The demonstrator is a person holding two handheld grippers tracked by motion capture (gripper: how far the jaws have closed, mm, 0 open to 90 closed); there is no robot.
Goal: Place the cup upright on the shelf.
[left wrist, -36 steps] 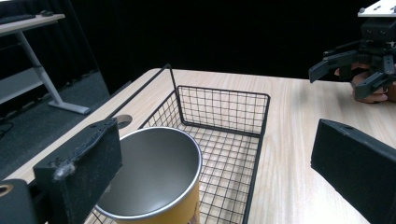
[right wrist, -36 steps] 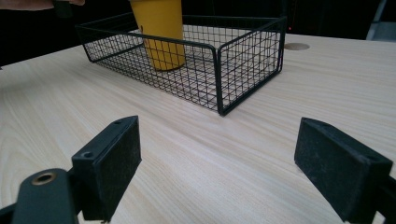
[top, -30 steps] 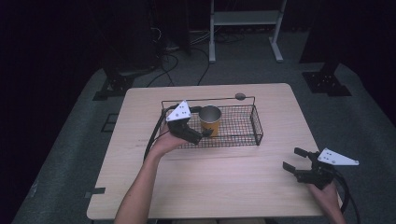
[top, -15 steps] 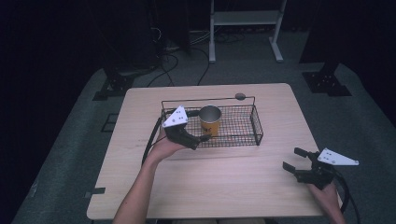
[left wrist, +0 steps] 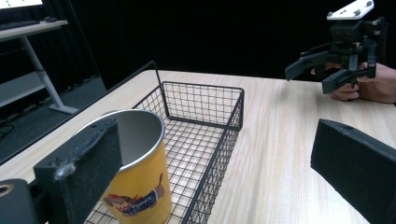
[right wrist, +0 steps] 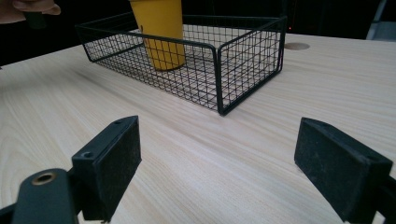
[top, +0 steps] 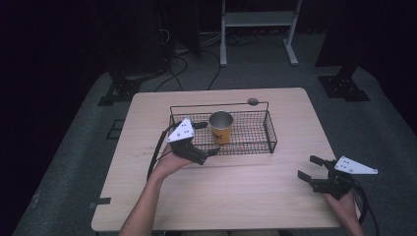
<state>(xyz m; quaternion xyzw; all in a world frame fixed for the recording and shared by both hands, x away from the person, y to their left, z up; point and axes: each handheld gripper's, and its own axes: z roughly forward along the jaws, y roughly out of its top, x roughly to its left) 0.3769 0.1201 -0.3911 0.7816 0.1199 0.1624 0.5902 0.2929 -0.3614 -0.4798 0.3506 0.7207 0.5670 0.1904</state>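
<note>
Now the left gripper (top: 206, 138), jaws spread, has been drawn back from the cup (top: 221, 127), left standing in the basket (top: 269, 132), apparently placed.

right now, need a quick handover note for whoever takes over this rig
Left gripper: open, at the black wire basket's left end, holding nothing; one jaw is beside the rim of the yellow metal-lined cup, the other outside the basket's near wall.
Right gripper: open, holding nothing, over the pale wooden table's near right corner.
Cup stands upright in the basket's left half.
Done: cup sits in the basket, ungripped.
Left: not clear from here; possibly just backing the left gripper away.
</note>
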